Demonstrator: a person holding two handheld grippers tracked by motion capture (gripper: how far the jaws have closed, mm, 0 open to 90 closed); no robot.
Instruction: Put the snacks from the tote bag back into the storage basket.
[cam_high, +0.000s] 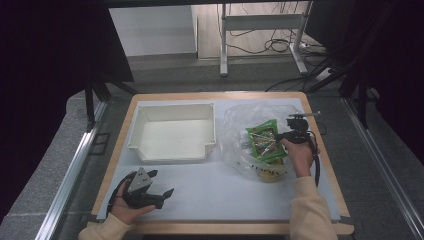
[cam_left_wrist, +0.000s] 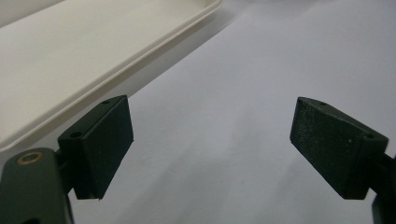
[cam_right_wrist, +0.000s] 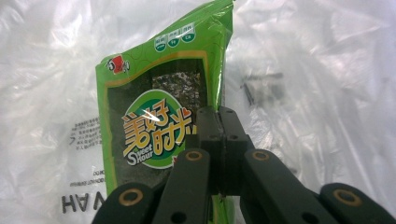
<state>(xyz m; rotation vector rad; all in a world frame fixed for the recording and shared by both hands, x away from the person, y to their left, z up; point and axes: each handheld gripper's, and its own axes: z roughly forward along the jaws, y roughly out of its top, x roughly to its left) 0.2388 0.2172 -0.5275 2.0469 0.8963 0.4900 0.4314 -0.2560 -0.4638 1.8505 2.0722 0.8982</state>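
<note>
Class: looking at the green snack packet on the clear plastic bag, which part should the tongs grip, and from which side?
Probably a flat side edge of the green snack packet, where the right tongs are already shut on it. The packet is thin and flat, so its edge fits between closed jaws.

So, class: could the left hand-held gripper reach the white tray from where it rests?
Probably yes. The left hand-held gripper rests open on the table just in front of the white tray, and only bare white table surface lies between them.
</note>
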